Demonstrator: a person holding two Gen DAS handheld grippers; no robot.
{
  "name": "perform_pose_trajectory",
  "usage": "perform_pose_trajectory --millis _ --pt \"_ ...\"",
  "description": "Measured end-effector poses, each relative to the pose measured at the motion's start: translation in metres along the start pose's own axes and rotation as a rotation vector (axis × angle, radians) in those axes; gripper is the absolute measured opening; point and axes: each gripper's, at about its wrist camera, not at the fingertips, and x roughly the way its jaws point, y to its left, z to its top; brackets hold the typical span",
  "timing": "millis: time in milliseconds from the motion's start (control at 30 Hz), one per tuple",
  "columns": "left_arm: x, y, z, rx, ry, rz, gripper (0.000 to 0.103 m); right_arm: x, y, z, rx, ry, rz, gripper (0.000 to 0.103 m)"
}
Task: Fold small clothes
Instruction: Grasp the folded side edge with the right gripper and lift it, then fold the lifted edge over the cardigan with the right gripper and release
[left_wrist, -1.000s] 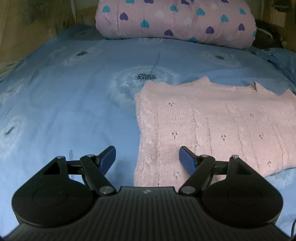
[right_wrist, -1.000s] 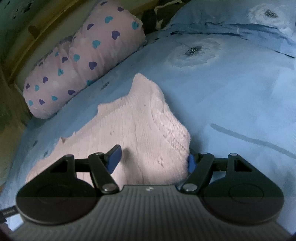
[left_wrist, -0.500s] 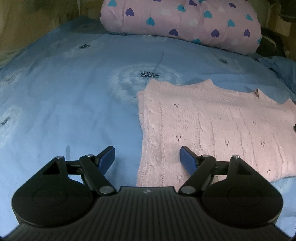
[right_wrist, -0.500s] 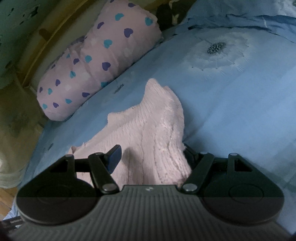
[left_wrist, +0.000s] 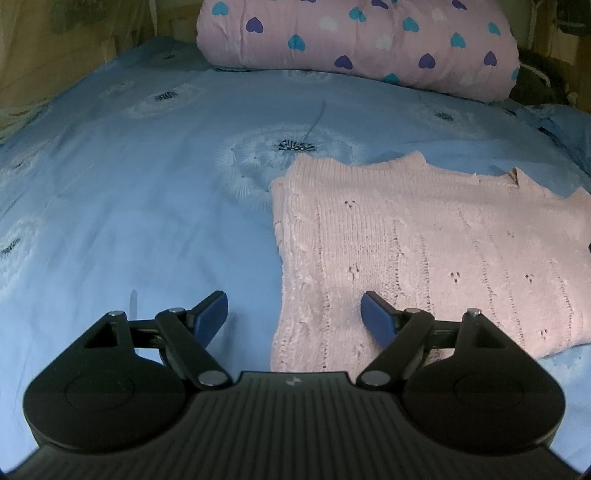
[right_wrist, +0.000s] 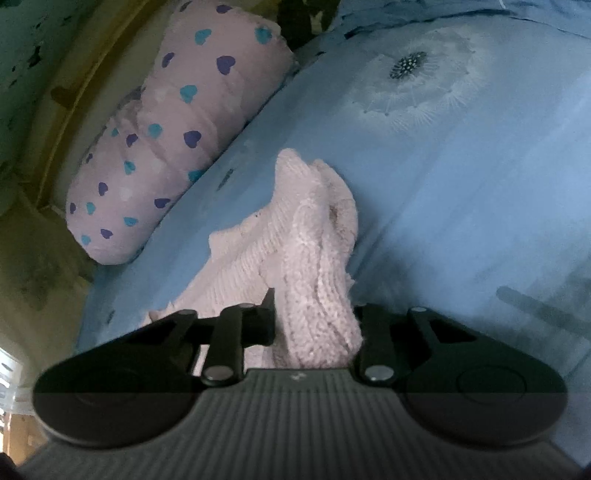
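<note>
right tongs (right_wrist: 314, 321): closing, bunched edge of pale pink knitted sweater (right_wrist: 314, 258) pinched between them | left tongs (left_wrist: 293, 315): wide open over sweater's near corner | sweater flat on blue dandelion-print bed (left_wrist: 129, 192) | heart-print pink bolster (left_wrist: 354, 40) behind

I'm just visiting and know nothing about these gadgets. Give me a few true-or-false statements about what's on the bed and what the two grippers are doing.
1. The pink knit sweater lies on a blue bedspread. True.
2. The left gripper is clamped on the sweater. False: its jaws stand open over the sweater's edge, gripping nothing.
3. The right gripper has bunched sweater fabric between its closing jaws. True.
4. The heart-print bolster is green. False: it is pink with blue, purple and white hearts.
</note>
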Motion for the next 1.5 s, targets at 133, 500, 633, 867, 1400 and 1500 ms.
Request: perform_pose_trajectory --millis 133,500,633,867,1400,1500 --pt "0.0 -0.001 -0.001 0.003 -0.005 0.003 0.083 -0.008 0.012 0.0 0.021 -0.021 0.0 0.026" --pt "-0.007 0.004 0.003 -0.013 -0.031 0.003 0.083 -0.024 0.052 0.002 -0.004 -0.041 0.096 0.025" --pt "-0.014 0.009 0.006 -0.029 -0.053 0.011 0.083 -0.027 0.075 -0.001 -0.068 -0.032 0.103 0.025" --pt "-0.02 0.022 0.012 -0.08 -0.05 0.016 0.083 -0.033 0.121 -0.019 -0.236 -0.053 0.073 0.025" --pt "-0.022 0.066 0.024 -0.224 -0.023 0.031 0.083 -0.009 0.237 -0.068 -0.507 -0.1 -0.004 0.025" --pt "-0.022 0.078 0.023 -0.241 -0.004 0.052 0.083 0.0 0.257 -0.093 -0.539 -0.105 0.009 0.025"
